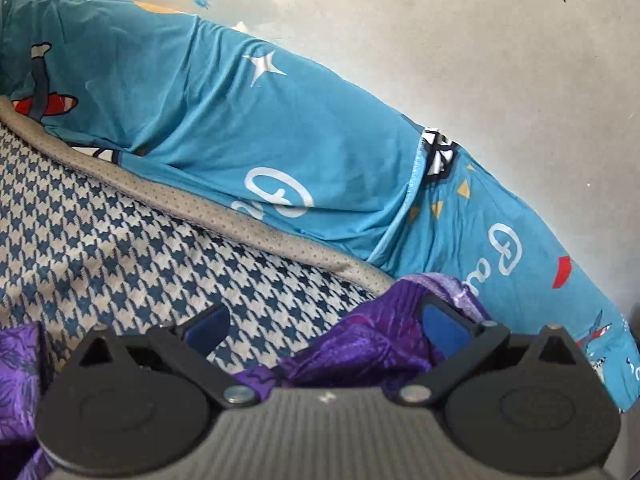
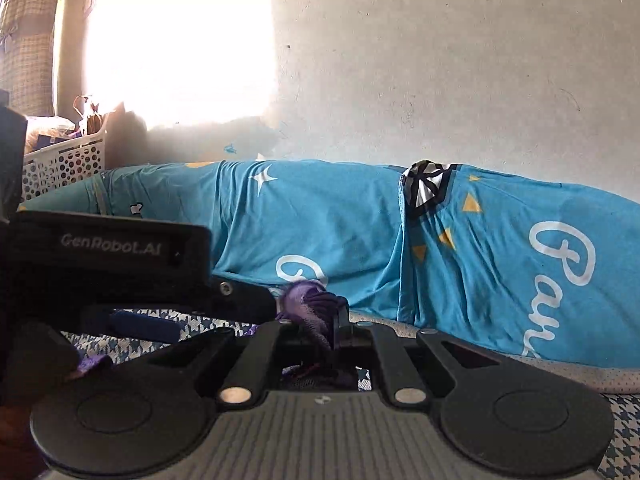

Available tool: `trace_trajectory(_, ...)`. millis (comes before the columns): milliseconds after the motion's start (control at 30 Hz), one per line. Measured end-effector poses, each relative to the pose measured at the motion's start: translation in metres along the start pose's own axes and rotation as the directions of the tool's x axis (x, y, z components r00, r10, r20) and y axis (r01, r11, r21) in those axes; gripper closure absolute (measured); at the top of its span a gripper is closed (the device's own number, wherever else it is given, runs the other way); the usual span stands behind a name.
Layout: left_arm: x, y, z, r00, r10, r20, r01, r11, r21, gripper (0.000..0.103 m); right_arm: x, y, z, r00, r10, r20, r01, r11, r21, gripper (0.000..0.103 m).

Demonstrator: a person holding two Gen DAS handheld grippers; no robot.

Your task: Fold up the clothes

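Right tongs (image 2: 334,326) pinch one purple cloth (image 2: 316,300); left tongs (image 1: 324,320) stand spread beside it. One blue sheet (image 1: 224,120) lies beyond both.

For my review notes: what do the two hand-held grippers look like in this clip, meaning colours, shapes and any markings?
Both are matte black. Each has a ribbed grey base plate, two round black discs at the sides and linkage bars with silver rivets. The left hand-held gripper has blue pads on its fingers. Its black housing reads "GenRobot.AI" in the right wrist view. The right hand-held gripper has narrow black fingers.
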State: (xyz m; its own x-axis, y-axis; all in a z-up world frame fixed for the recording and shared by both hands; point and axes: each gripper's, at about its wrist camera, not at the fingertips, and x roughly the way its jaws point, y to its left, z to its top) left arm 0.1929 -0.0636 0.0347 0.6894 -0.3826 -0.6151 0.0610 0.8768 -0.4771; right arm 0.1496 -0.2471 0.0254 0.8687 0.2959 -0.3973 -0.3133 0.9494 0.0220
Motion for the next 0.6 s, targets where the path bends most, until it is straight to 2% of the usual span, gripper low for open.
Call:
trace_trajectory(167, 0.001, 0.02, -0.002, 0.999, 0.038, -0.005, -0.038, 0.999, -0.026, 0.0, 0.008, -0.002, -0.001, 1.0, -0.01, 0.0, 0.01, 1.0, 0.002, 0.096)
trace_trajectory(367, 0.011, 0.023, -0.008, 0.999, -0.011, -0.031, 0.009, 0.997, -0.077, 0.0, 0.02, -0.005, 0.009, 1.0, -0.021, 0.01, 0.021, 1.0, -0.001, 0.096)
trace_trajectory(433, 0.014, 0.025, -0.007, 0.999, -0.005, -0.036, 0.002, 0.996, -0.086, 0.0, 0.022, -0.006, 0.011, 1.0, -0.026, 0.011, 0.026, 1.0, -0.015, 0.096)
trace_trajectory(533, 0.012, 0.021, -0.003, 0.999, 0.038, 0.003, -0.037, 0.998, -0.054, 0.0, 0.025, -0.009, 0.013, 0.999, -0.037, 0.023, 0.037, 0.999, -0.03, 0.096)
trace_trajectory(600, 0.008, 0.017, 0.001, 0.999, 0.038, 0.036, -0.037, 0.998, -0.041, 0.0, 0.027, -0.012, 0.017, 0.999, -0.04, 0.037, 0.041, 0.999, -0.032, 0.096)
